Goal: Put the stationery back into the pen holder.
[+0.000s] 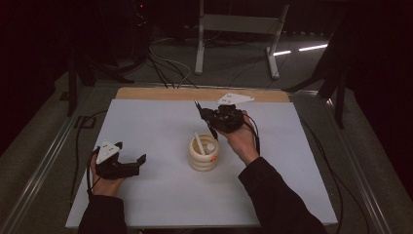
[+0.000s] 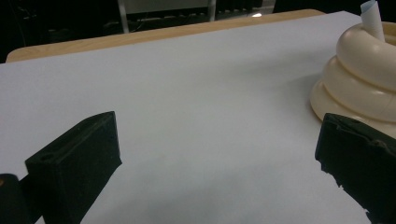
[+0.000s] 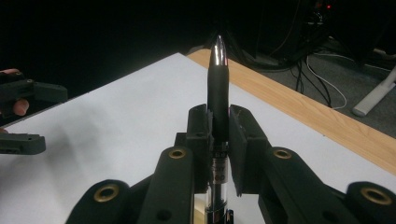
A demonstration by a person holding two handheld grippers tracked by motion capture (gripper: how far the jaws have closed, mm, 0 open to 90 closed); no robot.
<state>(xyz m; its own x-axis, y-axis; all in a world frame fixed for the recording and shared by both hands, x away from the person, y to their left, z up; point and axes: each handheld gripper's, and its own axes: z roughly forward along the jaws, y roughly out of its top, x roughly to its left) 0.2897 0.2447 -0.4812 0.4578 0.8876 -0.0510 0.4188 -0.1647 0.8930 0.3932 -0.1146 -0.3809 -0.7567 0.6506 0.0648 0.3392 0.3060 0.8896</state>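
Note:
A cream ribbed holder [image 1: 203, 153] stands mid-table with a white stick [image 1: 198, 142] leaning in it. My right gripper [image 1: 207, 119] hovers just above and behind the holder, shut on a black pen [image 3: 218, 88] whose silver tip points away along the jaws. The pen [image 1: 199, 108] slants up to the left in the high view. My left gripper [image 1: 131, 163] rests at the table's left with its jaws wide apart and nothing between them. In the left gripper view [image 2: 215, 158] the holder [image 2: 362, 79] sits beyond the right jaw.
White sheet [image 1: 160, 126] covers the table, with a wooden strip [image 1: 195, 94] along its far edge. Cables [image 1: 165, 63] and a metal stand [image 1: 238, 29] lie on the floor beyond. A black cable [image 1: 319, 146] trails off the right side.

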